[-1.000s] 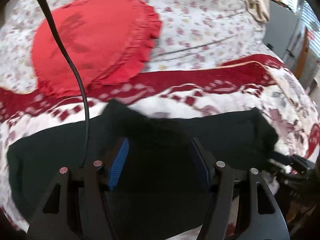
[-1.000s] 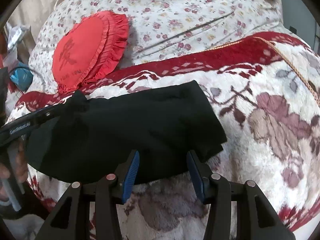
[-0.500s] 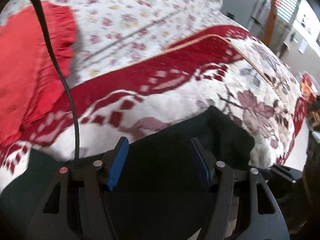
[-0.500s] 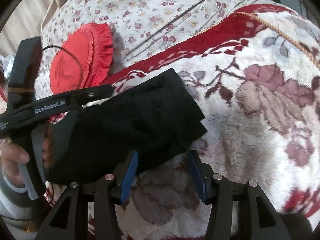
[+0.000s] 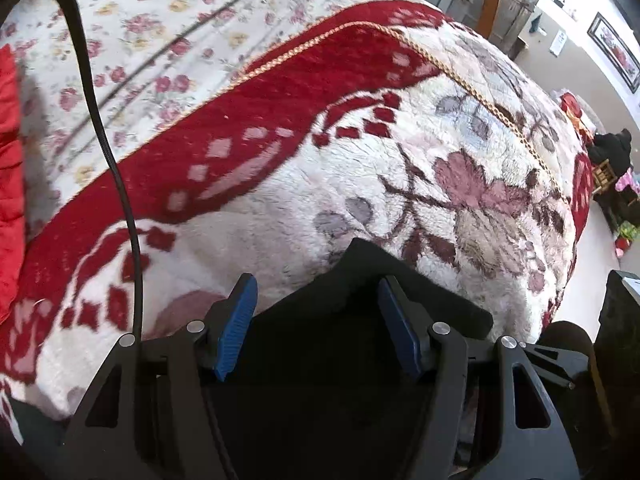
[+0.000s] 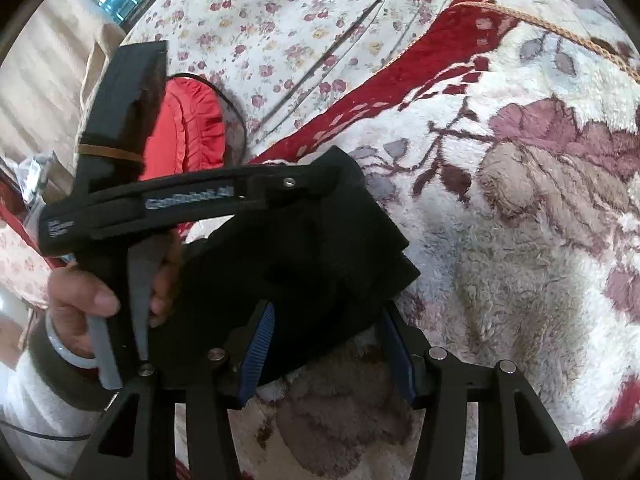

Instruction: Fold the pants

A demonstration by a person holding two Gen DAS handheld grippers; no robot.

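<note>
The black pants (image 6: 304, 248) lie folded into a thick bundle on the fleece blanket (image 6: 520, 208). In the left wrist view they (image 5: 360, 320) fill the space under and between my fingers. My left gripper (image 5: 318, 328) is open, its blue pads on either side of the cloth without clamping it. It also shows in the right wrist view (image 6: 304, 184), reaching across the top of the bundle. My right gripper (image 6: 326, 346) is open at the bundle's near edge, straddling it.
A red frilled cushion (image 6: 188, 128) lies on the floral quilt (image 5: 200, 20) behind. A black cable (image 5: 104, 140) hangs at the left. The bed's edge drops to the floor at the right, where furniture (image 5: 612, 184) stands.
My left gripper has swept right over the pants, bringing the cloth over into a shorter, thicker bundle. The right gripper has closed in on the bundle's near edge. Both stay open.
</note>
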